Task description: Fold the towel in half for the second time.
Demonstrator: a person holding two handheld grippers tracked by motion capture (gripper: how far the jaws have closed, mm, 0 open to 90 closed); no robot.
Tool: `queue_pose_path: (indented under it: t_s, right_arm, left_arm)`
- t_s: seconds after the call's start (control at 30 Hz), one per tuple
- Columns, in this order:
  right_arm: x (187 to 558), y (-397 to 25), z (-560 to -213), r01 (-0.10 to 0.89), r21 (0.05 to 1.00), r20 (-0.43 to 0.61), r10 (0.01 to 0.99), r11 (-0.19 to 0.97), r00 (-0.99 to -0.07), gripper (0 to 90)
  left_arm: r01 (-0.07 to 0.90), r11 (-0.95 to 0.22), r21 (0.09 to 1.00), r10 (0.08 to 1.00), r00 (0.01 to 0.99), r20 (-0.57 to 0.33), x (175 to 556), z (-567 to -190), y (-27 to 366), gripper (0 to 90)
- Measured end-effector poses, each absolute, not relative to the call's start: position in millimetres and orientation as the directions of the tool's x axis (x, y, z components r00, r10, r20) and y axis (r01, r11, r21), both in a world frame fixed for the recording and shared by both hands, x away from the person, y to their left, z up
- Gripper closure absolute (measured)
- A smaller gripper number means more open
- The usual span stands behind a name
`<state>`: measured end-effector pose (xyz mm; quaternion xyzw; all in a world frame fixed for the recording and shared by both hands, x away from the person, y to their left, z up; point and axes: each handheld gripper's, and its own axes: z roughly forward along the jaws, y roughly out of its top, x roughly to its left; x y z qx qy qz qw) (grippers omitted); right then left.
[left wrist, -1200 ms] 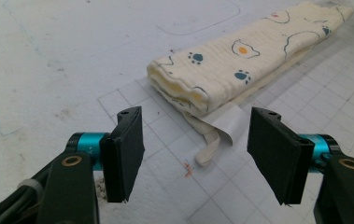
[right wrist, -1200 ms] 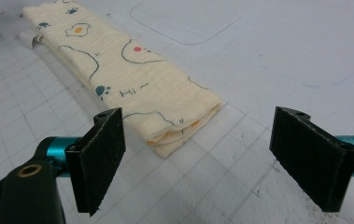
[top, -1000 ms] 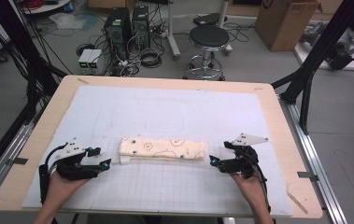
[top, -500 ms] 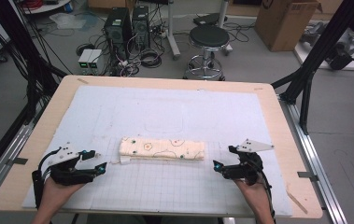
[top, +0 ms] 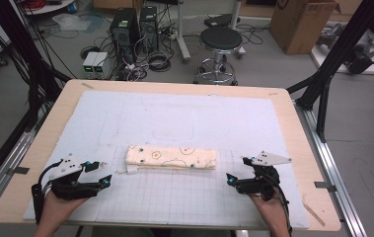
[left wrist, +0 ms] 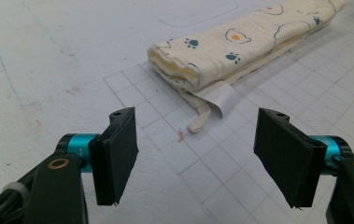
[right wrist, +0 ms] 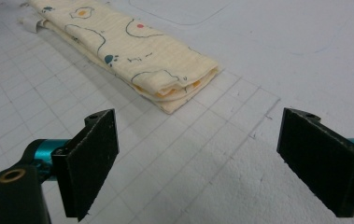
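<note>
The folded cloth [top: 171, 157] lay on the mat [top: 184, 118] between both grippers — left gripper [top: 101, 174] and right gripper [top: 236, 171] stood clear, jaws apart, empty.

Wooden table [top: 293, 128], light plywood top, rounded corners. White mat [top: 184, 123] laid flat on top, covering most of surface; bare wood border left on all sides. Near half of mat printed with square grid [top: 174, 195]; far half plain, with faint outlines drawn. Folded cloth [top: 171, 157] lying lengthwise across mat at middle, on far edge of grid: cream fabric, paw and bear print, folded in several layers. White label [left wrist: 219, 98] and short strap protruding from cloth's left end, resting on mat.
</note>
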<state>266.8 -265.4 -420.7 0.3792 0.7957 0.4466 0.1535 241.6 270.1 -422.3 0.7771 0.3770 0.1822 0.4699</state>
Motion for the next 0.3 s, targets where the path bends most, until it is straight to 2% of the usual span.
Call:
queue_pose_path:
  t_s: [0.3]
  right_arm:
    - [268.4, -264.2, -422.8, 0.469, 0.830, 0.104, 0.741, 0.303, -0.663, 12.1]
  left_arm:
    - [0.416, -0.278, 0.866, 0.754, 0.653, -0.072, 243.2, -424.5, 267.0, 30.4]
